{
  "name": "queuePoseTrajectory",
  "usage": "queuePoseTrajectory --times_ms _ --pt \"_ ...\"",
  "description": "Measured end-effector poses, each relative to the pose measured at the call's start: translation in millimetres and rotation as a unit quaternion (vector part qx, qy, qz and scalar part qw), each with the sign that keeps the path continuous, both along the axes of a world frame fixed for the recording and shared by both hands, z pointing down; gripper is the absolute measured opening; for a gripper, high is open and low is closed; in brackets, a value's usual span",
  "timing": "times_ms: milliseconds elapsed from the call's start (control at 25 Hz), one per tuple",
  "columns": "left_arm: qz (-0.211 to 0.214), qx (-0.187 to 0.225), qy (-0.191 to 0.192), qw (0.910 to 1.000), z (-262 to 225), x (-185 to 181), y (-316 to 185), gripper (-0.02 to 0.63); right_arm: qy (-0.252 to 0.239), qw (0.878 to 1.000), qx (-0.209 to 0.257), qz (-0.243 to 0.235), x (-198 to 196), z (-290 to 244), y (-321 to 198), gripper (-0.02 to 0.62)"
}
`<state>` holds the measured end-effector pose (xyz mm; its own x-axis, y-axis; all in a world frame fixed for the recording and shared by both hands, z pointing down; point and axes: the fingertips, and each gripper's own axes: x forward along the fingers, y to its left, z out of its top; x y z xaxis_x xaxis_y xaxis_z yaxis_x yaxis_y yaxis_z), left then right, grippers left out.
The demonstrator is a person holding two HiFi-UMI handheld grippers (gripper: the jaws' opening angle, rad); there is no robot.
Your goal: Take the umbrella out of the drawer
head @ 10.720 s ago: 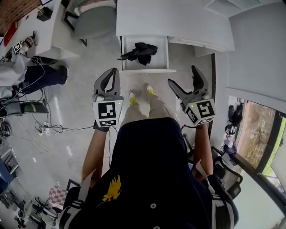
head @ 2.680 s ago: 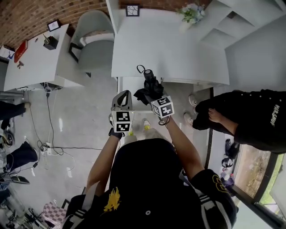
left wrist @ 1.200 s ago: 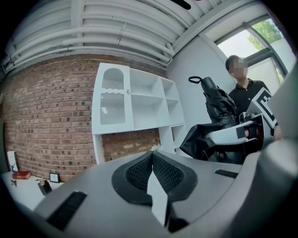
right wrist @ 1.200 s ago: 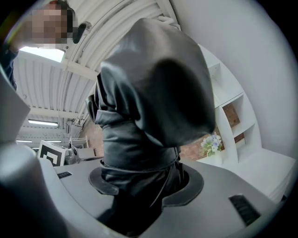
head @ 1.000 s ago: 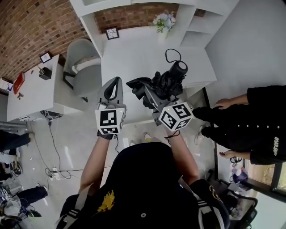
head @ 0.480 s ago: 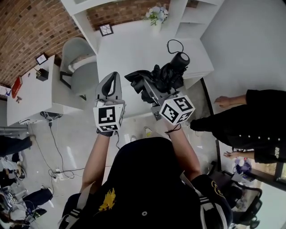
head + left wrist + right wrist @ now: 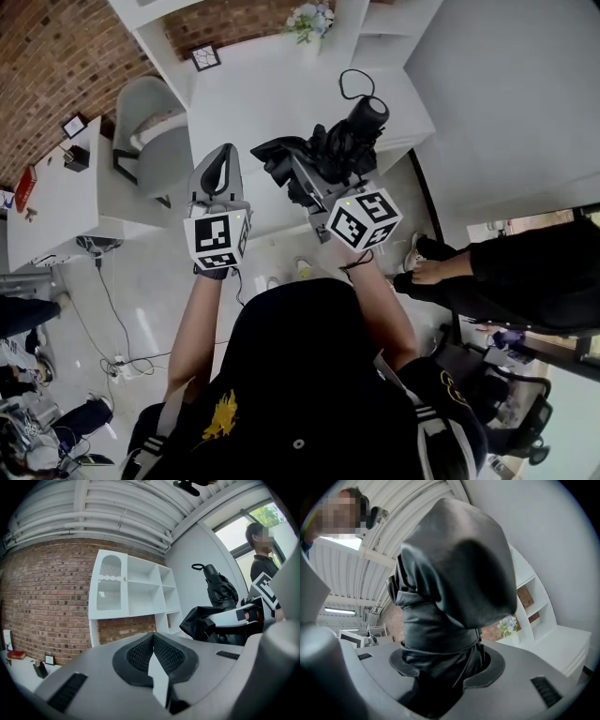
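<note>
The black folded umbrella [image 7: 330, 155] hangs in the air over the white table [image 7: 272, 89], handle and wrist loop pointing away from me. My right gripper [image 7: 309, 178] is shut on its bunched fabric, which fills the gap between the jaws in the right gripper view, where the umbrella [image 7: 450, 588] covers most of the picture. My left gripper [image 7: 226, 156] hovers empty beside it on the left, pads [image 7: 140, 654] pressed together. From the left gripper view the umbrella [image 7: 216, 603] shows at the right. The drawer is hidden.
A grey chair [image 7: 150, 131] stands left of the table, and a second white desk [image 7: 56, 192] lies further left. Flowers [image 7: 309, 17] sit at the table's far edge below white shelves [image 7: 136, 592]. A person in black [image 7: 525, 277] stands at the right.
The right gripper has drifted slightly with the umbrella still in it. The left gripper holds still. The person at the right sits lower in the head view.
</note>
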<state>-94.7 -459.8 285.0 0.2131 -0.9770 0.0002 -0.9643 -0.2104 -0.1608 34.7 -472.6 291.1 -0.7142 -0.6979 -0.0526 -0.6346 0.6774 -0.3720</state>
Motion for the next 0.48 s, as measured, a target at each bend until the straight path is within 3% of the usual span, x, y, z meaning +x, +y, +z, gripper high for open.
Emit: queuePoseTrajectory --times_ms 480 --pt "0.002 -0.01 0.005 0.9999 1.3 7.0 16.2 0.018 0.006 1.0 -0.012 -0.003 14.7 1.8 12.2 0.239"
